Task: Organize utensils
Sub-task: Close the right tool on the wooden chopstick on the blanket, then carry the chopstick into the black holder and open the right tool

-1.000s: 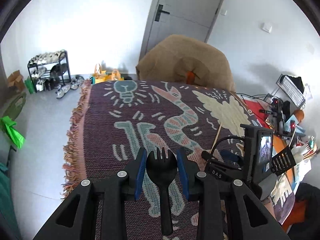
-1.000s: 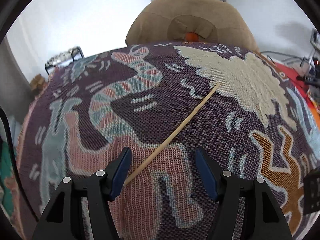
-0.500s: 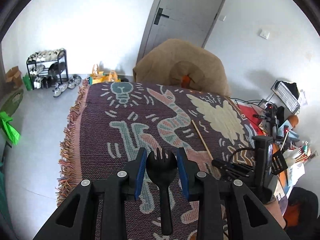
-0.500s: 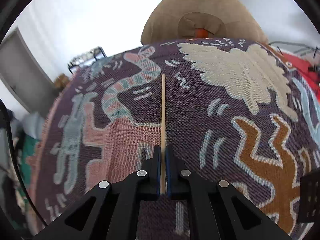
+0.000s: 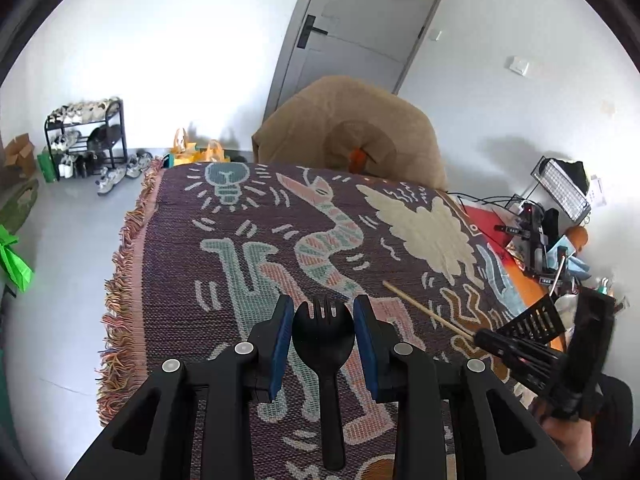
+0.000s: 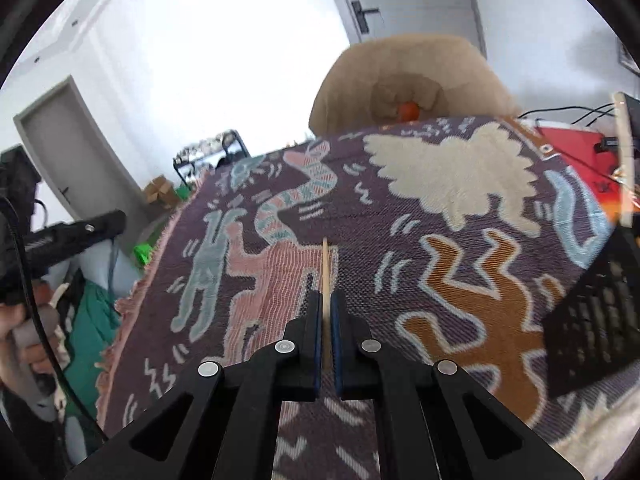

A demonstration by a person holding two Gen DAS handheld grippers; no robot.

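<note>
The left gripper (image 5: 323, 316) had its two blue-padded fingers (image 5: 282, 334) drawn in against the bowl of a black spork (image 5: 325, 354), pinching it from both sides, tines pointing forward and handle running back between the arms. It hung over the near part of a patterned blanket (image 5: 248, 216) that covered the table, above a pink and teal figure woven into the cloth.

The right gripper (image 6: 326, 308) had its fingers (image 6: 313, 328) nearly together, clamped on the near end of a thin wooden stick (image 6: 325, 264). The stick pointed straight ahead from the jaws and was raised off the blanket. In the left view the same stick (image 5: 424, 308) ran on a slant from the right gripper's black tip up and leftward over the brown figure in the weave.

Beyond the far edge of the blanket stood a tan cushioned chair (image 5: 352, 128) with something orange in its hollow, and behind it a grey door (image 5: 360, 20). A shoe rack (image 5: 86, 136) stood by the wall on the left. A black slotted spatula (image 5: 532, 320) showed near the blanket's right edge, beside a cluttered desk (image 5: 552, 232)
</note>
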